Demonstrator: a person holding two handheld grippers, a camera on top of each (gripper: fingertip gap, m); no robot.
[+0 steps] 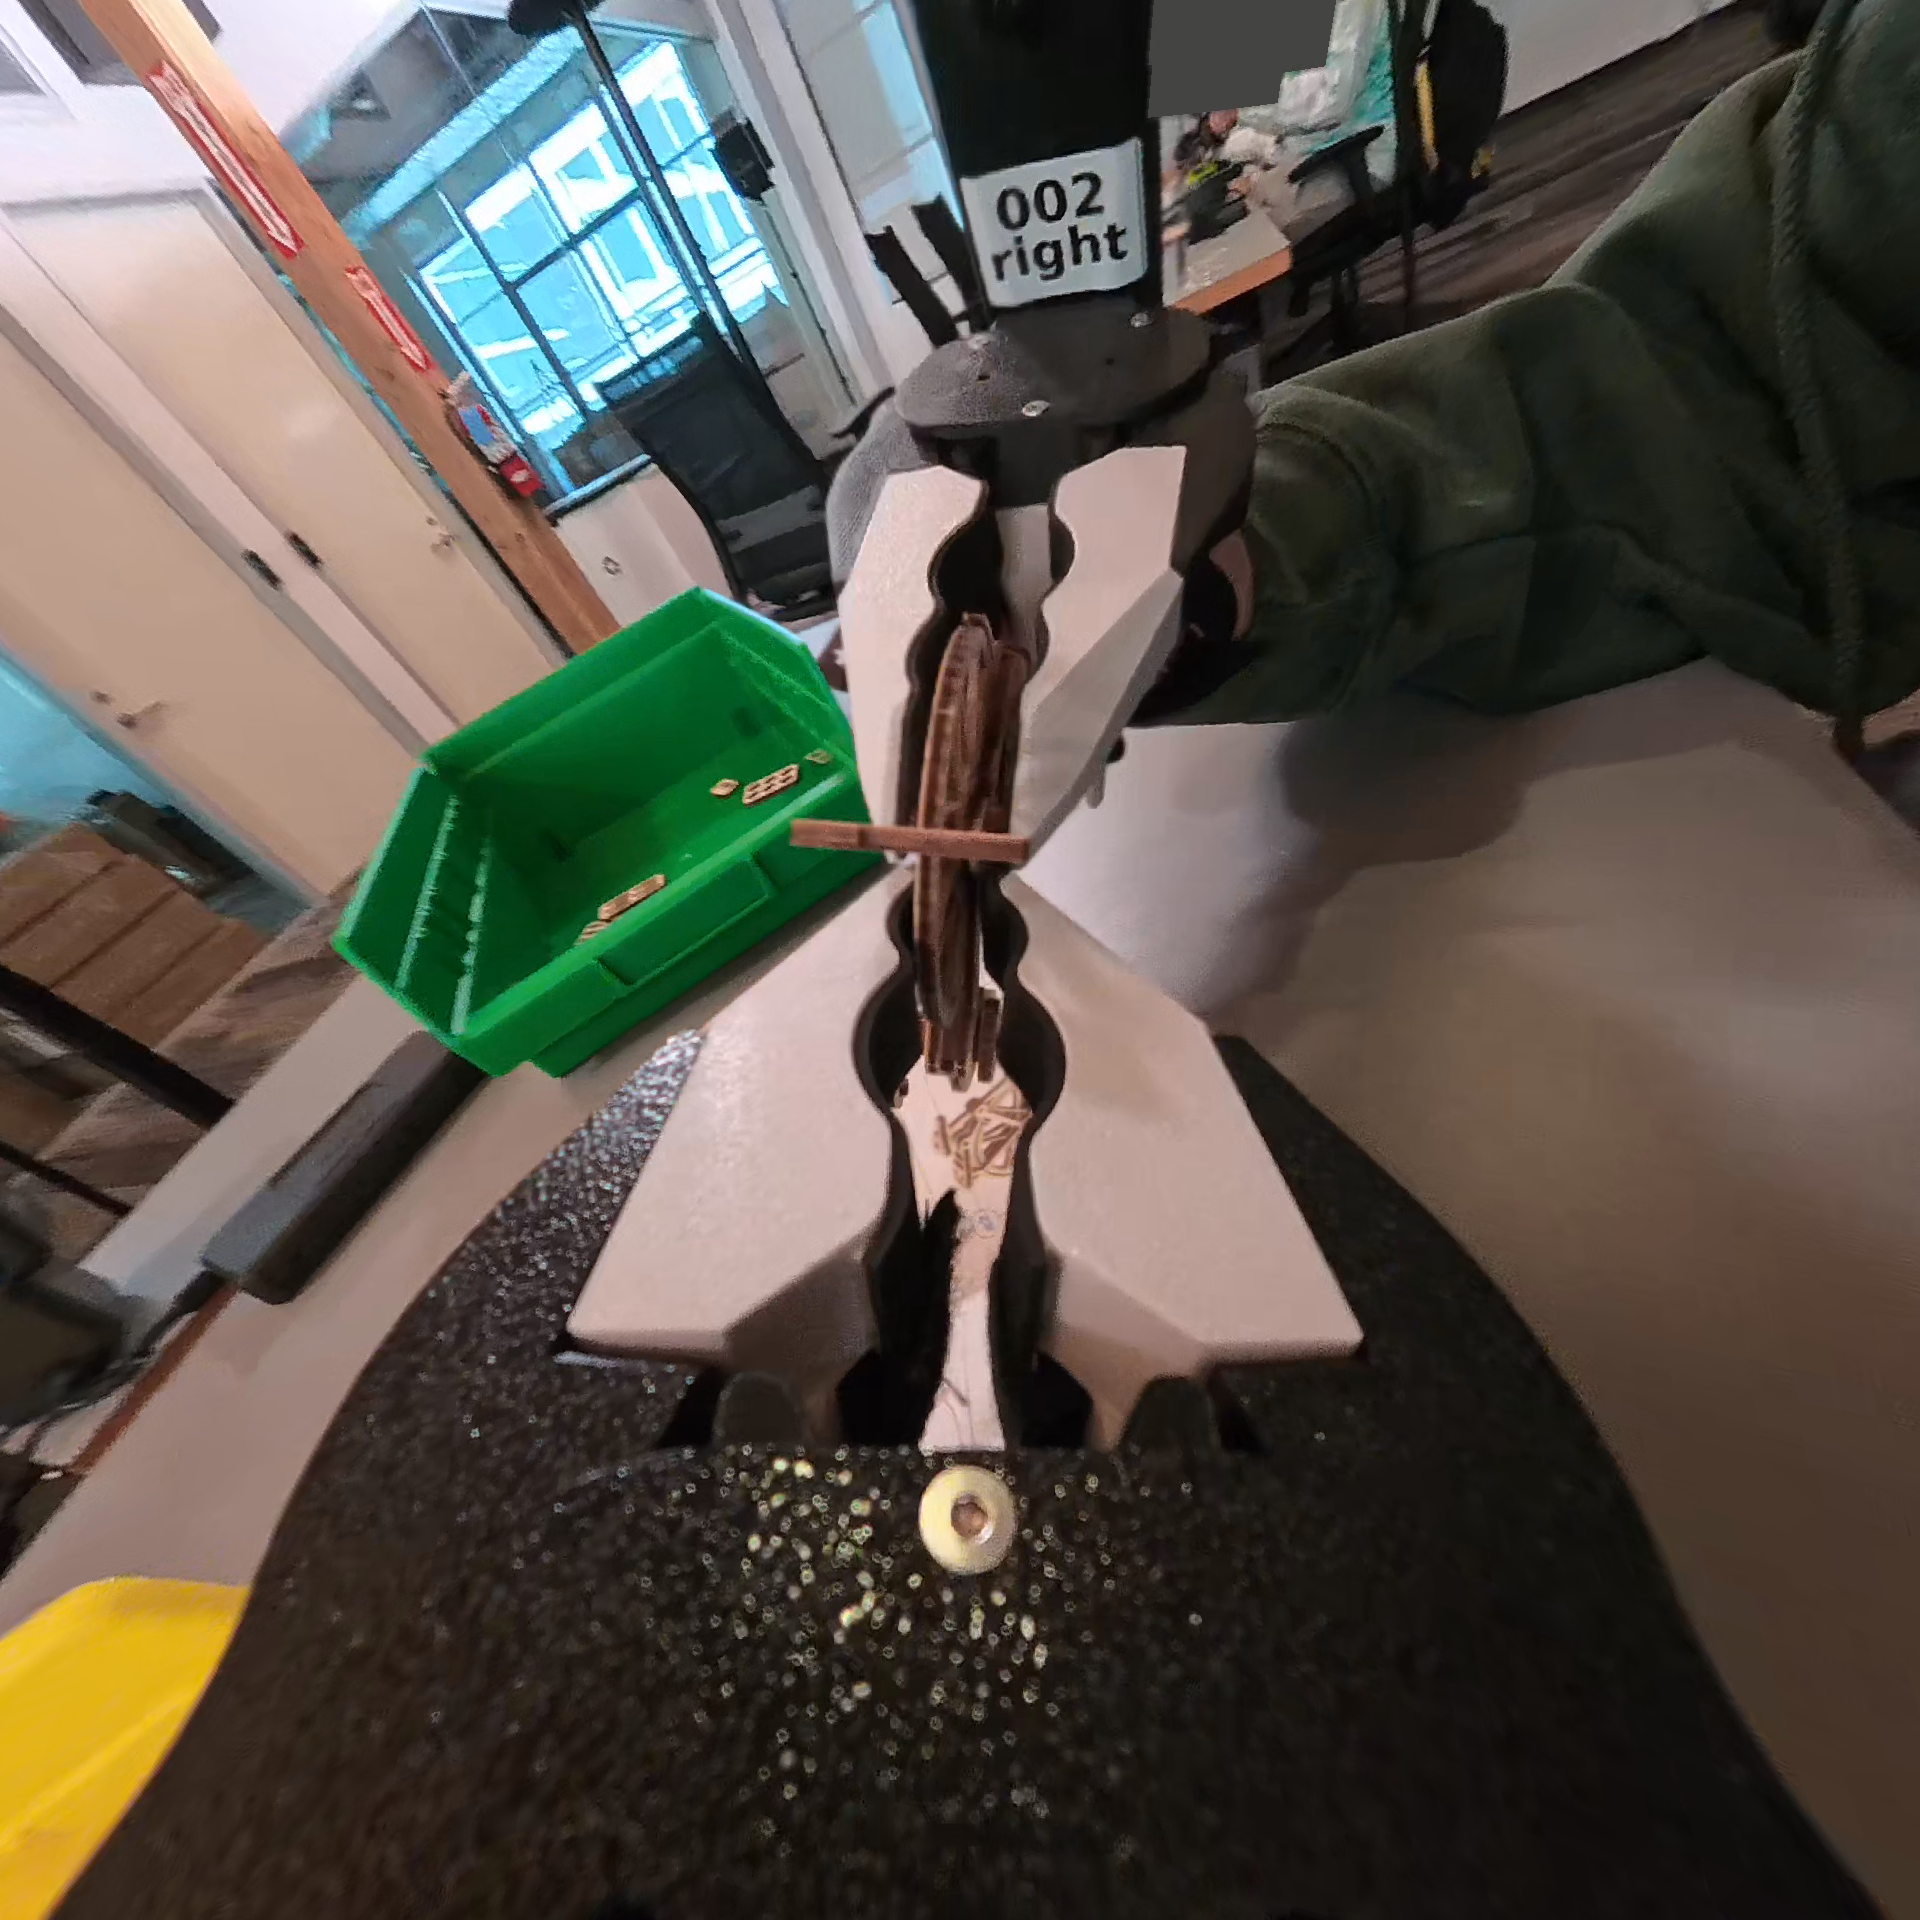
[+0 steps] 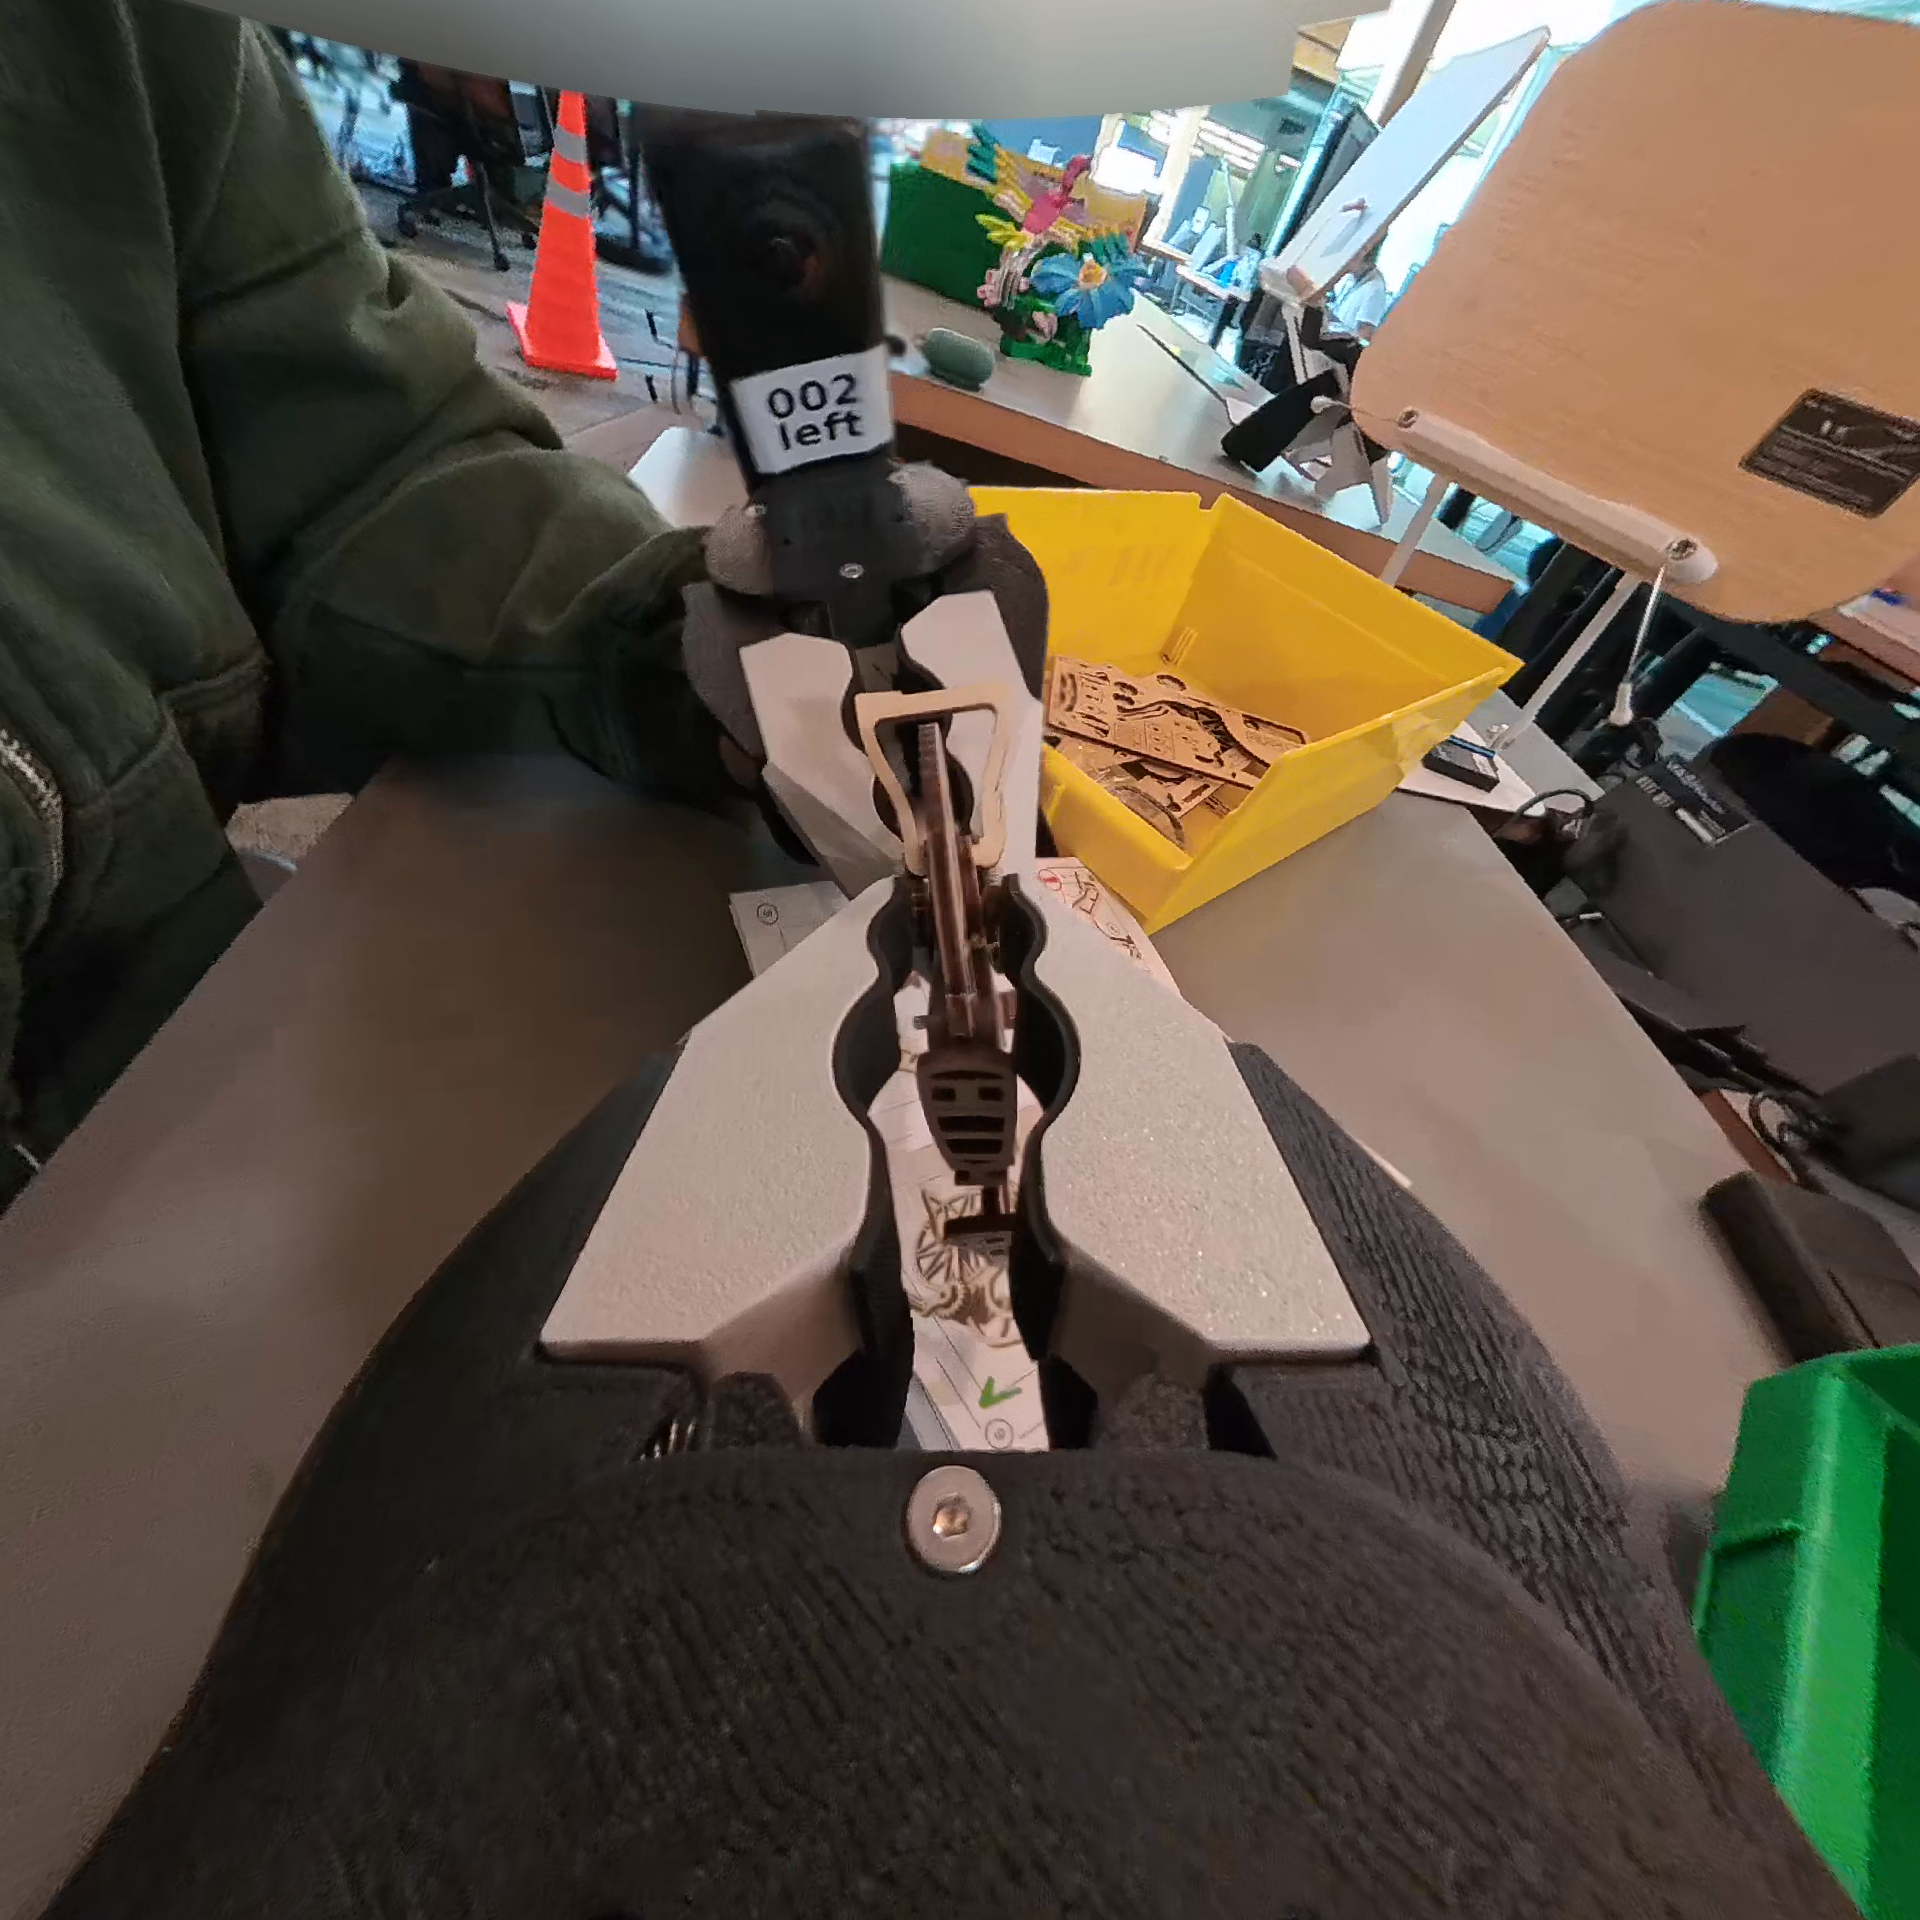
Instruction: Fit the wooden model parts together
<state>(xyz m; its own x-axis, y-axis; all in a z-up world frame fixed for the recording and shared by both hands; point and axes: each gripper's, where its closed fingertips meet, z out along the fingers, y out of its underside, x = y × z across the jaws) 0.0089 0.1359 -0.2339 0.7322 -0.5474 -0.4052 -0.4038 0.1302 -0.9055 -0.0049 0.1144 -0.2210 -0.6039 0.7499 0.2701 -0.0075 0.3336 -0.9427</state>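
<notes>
A flat wooden wheel assembly (image 1: 951, 935) is seen edge-on, with a thin wooden axle stick (image 1: 894, 837) crossing it. My left gripper (image 1: 954, 899) is shut on its near end. My right gripper (image 1: 961, 821) comes from the far side and is shut on its far end, tip to tip with the left. In the right wrist view my right gripper (image 2: 951, 899) is shut on the dark wooden assembly (image 2: 954, 977), whose slotted end (image 2: 971, 1112) lies between its fingers. The left gripper (image 2: 940, 857) opposite grips the other end, beside a pale wooden frame piece (image 2: 935, 707).
A green bin (image 1: 623, 862) with several small wooden pieces stands on the grey table (image 1: 1455, 1039). A yellow bin (image 2: 1247, 665) holds cut-out wooden sheets. A printed instruction sheet (image 2: 1101, 914) lies under the grippers. Green sleeves (image 1: 1558, 468) hold both grippers. Left and right tips are no more than a few centimetres apart.
</notes>
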